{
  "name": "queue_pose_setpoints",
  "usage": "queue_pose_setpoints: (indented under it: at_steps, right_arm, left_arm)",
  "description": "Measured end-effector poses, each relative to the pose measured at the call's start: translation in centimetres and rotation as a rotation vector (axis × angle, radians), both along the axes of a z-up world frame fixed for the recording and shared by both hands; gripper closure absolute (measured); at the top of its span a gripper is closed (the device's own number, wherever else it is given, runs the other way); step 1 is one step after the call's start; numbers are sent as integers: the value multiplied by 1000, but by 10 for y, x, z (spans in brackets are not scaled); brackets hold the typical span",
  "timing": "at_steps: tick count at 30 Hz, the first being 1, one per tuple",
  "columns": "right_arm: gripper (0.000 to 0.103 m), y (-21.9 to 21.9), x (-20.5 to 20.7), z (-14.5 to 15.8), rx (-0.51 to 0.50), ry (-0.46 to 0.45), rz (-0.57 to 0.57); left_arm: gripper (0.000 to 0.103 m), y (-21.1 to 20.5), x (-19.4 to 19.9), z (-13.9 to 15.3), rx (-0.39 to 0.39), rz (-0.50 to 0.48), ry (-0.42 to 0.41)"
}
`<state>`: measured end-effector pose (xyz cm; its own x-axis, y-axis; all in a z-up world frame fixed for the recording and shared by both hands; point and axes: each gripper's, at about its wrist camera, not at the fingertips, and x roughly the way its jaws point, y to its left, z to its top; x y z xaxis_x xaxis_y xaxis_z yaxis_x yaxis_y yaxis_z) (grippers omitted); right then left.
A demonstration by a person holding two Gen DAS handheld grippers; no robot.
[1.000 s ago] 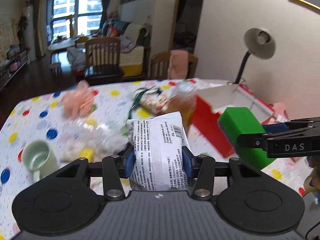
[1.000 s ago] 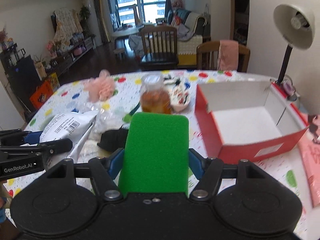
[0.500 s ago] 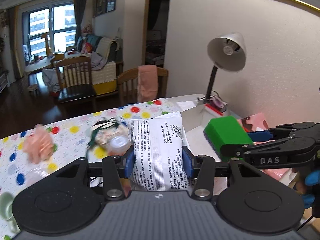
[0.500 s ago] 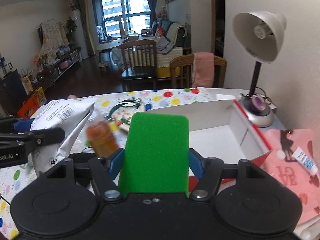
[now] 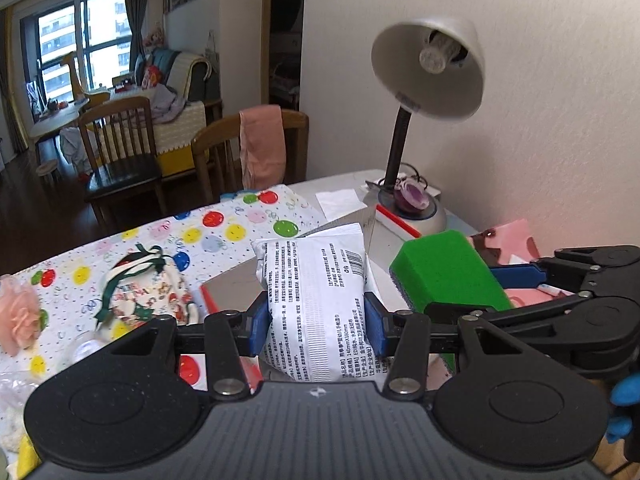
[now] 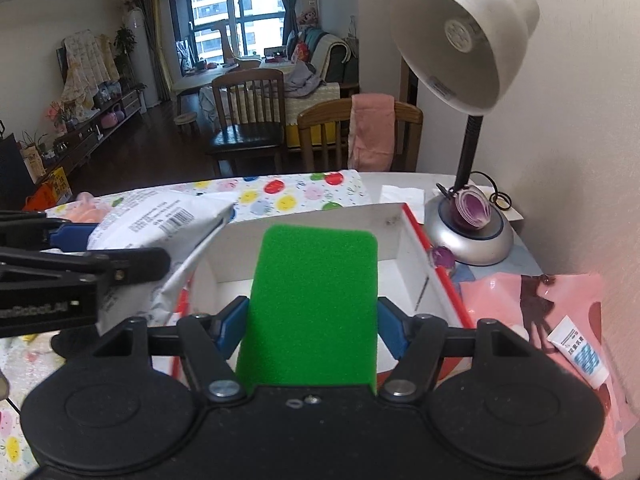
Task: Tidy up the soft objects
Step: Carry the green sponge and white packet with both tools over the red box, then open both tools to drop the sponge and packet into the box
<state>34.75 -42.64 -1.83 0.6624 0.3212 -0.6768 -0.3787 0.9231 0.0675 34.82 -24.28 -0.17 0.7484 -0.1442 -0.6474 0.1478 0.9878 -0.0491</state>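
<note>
Green sponge (image 6: 314,304), gripped across its width between the blue pads (image 6: 230,326) of your right claw (image 6: 312,322), is held above the open red-and-white cardboard box (image 6: 404,240), whose white interior shows beyond the sponge's far edge. Your left claw (image 5: 316,326) pinches a white printed plastic packet (image 5: 316,300) upright between its own blue pads (image 5: 256,326); from the right wrist view this packet (image 6: 160,224) hangs over the box's left wall, just beside the sponge. From the left wrist view the sponge (image 5: 444,272) and the right claw (image 5: 476,292) appear to the packet's right, close together but not touching. On the polka-dot tablecloth (image 5: 236,232) covering the counter lie a drawstring pouch with green ribbon (image 5: 148,296) and a pink flower-shaped puff (image 5: 18,320), well apart from the box. A grey desk lamp (image 6: 468,240) stands beside the box's right wall, and a small white tube (image 6: 580,354) rests on the pink printed sheet (image 6: 560,304) next to it.
</note>
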Motion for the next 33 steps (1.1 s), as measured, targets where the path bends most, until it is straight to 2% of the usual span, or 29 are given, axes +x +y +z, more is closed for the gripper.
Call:
queue_pose_setpoints:
  at_steps: [7, 13, 16, 18, 22, 33]
  right_arm:
    - [36, -11, 35, -22, -18, 46, 27]
    - [36, -8, 65, -47, -94, 72, 67]
    - [36, -8, 80, -62, -107, 116, 80]
    - [36, -7, 89, -72, -123, 149, 97]
    - [36, -2, 98, -90, -182, 157, 118]
    - [36, 4, 105, -116, -218, 219, 164]
  left_arm:
    - [56, -21, 54, -37, 38, 12, 78]
    - [56, -34, 94, -69, 69, 42, 144]
    - [56, -38, 111, -84, 75, 50, 189]
    - [56, -41, 121, -93, 77, 55, 217]
    - [56, -45, 136, -112, 112, 55, 255]
    - [55, -46, 155, -148, 94, 79, 378]
